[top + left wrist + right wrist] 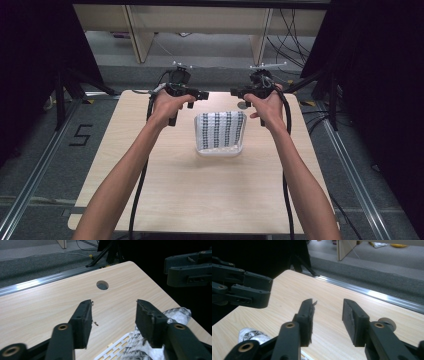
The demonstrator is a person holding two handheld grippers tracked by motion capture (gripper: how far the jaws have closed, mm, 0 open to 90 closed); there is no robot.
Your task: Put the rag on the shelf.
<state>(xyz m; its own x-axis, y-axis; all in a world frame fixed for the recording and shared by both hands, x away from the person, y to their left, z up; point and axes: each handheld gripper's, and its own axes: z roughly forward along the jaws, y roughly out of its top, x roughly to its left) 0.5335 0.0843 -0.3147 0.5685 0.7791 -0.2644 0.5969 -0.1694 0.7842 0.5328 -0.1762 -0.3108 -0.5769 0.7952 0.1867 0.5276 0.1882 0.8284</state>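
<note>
Pale wooden desk (200, 200): your white slotted plastic basket (220, 150) with its black-and-white patterned wrap sits mid-desk. Both the left gripper (113, 312) and right gripper (328, 312) stand part-open, holding nothing (release apparently done); next, withdraw clear.

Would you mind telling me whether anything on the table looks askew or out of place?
Nothing stands out: the white basket sits flat on the table, with the patterned bag inside it, nothing spilled.
</note>
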